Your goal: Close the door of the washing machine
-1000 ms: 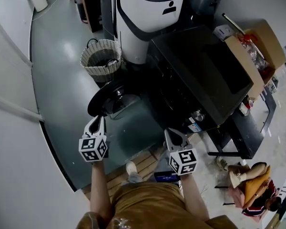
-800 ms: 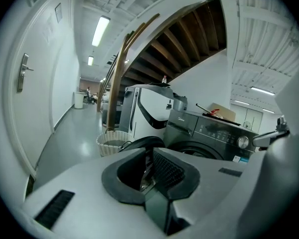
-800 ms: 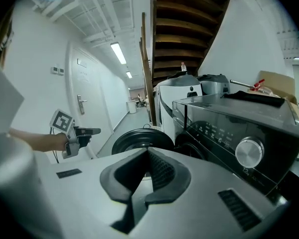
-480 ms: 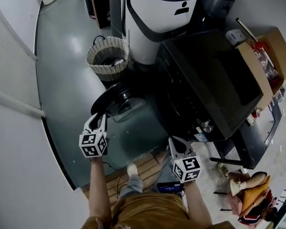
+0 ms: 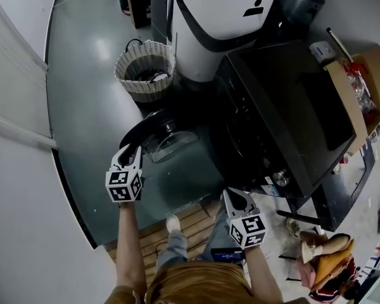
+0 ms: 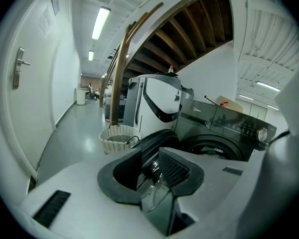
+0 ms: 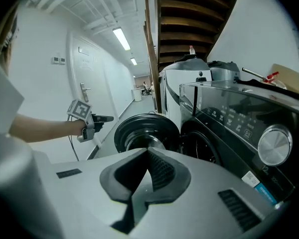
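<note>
The left gripper (image 5: 132, 151) is being held at the left over the grey floor. Its jaws have just been opening and are standing apart, with nothing being pressed by the pads. The rim of the round black glass-centred door (image 5: 153, 126) is being seen through the gap, and whether it lies between the pads cannot be told. One such door is being shown. It is standing upright on its edge, swung wide open to the left of the one dark front-loading washing machine (image 5: 285, 106). Its flat plane is running outward from the machine's front and its glass bulge is being turned toward the person. One woven wicker basket (image 5: 145, 73) is standing beyond it. To the right, the right gripper (image 5: 233, 195) is being held before the machine, its jaws brought together on nothing.
</note>
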{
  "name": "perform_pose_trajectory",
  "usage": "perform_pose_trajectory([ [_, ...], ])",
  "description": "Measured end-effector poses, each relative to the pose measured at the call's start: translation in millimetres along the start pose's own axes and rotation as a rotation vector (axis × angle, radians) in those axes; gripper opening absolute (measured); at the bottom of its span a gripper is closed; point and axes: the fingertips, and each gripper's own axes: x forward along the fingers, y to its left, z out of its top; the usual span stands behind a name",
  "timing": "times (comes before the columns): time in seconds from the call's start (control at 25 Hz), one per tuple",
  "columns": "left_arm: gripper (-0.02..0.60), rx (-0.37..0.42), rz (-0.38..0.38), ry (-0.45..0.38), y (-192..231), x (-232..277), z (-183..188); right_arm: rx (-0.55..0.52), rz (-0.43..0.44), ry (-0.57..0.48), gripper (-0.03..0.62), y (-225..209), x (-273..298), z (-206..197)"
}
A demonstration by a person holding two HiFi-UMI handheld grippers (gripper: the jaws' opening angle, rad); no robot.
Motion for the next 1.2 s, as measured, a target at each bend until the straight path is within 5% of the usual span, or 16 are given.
perform_pose_trajectory([
  [0.76, 0.198, 0.035, 0.006, 0.107, 42, 70, -26, 0.016, 0.066, 0.127, 0.012, 4, 27, -31],
  [1.2, 0.243, -0.003, -0.003, 0.077, 59, 93, -22, 0.027, 0.053, 0.158, 0.012, -6, 26, -44],
])
